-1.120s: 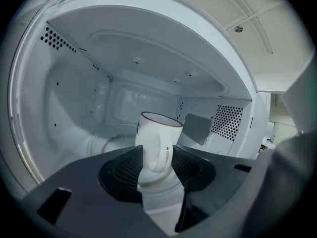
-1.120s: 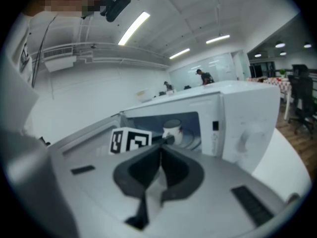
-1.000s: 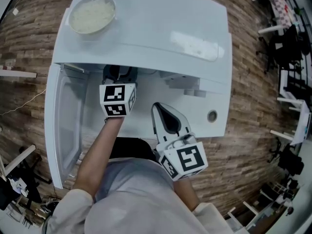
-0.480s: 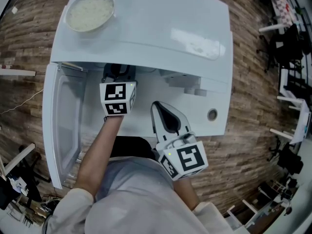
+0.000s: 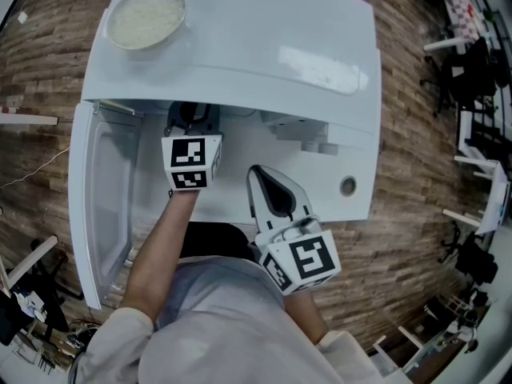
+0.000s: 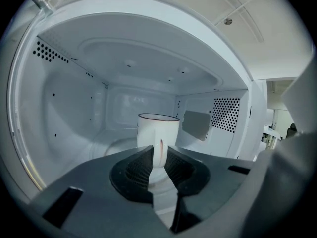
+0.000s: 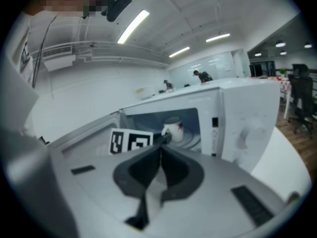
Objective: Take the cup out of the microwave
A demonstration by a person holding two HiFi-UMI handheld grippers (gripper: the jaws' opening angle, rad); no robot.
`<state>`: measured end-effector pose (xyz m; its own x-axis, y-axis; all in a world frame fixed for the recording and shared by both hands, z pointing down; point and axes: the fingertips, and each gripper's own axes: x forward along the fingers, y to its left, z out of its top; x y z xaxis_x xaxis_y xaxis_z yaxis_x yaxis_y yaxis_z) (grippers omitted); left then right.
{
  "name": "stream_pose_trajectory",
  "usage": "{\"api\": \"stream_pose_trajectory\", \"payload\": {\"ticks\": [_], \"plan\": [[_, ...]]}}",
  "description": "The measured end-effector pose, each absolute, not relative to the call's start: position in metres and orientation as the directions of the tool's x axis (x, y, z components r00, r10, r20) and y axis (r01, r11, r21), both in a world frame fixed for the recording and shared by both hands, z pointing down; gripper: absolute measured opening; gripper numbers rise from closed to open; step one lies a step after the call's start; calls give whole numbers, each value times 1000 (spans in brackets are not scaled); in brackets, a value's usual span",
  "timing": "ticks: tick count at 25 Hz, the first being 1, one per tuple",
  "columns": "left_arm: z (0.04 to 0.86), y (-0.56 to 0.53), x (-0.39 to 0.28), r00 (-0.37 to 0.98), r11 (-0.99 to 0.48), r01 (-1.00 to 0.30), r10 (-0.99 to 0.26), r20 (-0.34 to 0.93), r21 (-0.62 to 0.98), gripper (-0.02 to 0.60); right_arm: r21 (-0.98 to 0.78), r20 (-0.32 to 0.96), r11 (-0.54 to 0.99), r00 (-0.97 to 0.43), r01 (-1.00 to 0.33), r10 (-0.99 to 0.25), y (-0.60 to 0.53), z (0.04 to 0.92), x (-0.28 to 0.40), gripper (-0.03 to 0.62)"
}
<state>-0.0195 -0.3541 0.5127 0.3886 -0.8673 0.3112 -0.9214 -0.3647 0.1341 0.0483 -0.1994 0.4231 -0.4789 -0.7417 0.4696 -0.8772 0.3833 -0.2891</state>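
**A:** Head view first. Why is the left gripper [image 5: 190, 120] so deep under the roof of the microwave [image 5: 240, 46]?

**B:** It reaches in past the open door [image 5: 100, 198] towards the cup, which this view hides. The right gripper [image 5: 260, 178] hangs outside, near the control panel [image 5: 352, 166]. I think this keeps the opening free. One bowl of rice [image 5: 146, 18] stands on top of the microwave.

**A:** Left gripper view: is the cup held?

**B:** The cup [image 6: 157, 128] stands upright inside the microwave, with its handle [image 6: 159, 151] turned to the camera. The jaws have just been closing. Now they press the handle from both sides and stand only narrowly apart. I judge the handle is chosen because it is the thin part, easy to pinch.

**A:** Right gripper view?

**B:** Its jaws are together and nothing is between them. Beyond them I see the same cup, still inside the microwave.

**A:** And the count?

**B:** One cup, one microwave, one bowl, two grippers.
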Motion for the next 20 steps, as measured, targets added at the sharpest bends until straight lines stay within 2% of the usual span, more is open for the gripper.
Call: {"api": "stream_pose_trajectory", "payload": {"ticks": [20], "plan": [[484, -335, -24, 381, -361, -924, -895, 231, 125, 71, -284, 463, 401, -491, -871, -738, -187, 420, 48, 23]]}}
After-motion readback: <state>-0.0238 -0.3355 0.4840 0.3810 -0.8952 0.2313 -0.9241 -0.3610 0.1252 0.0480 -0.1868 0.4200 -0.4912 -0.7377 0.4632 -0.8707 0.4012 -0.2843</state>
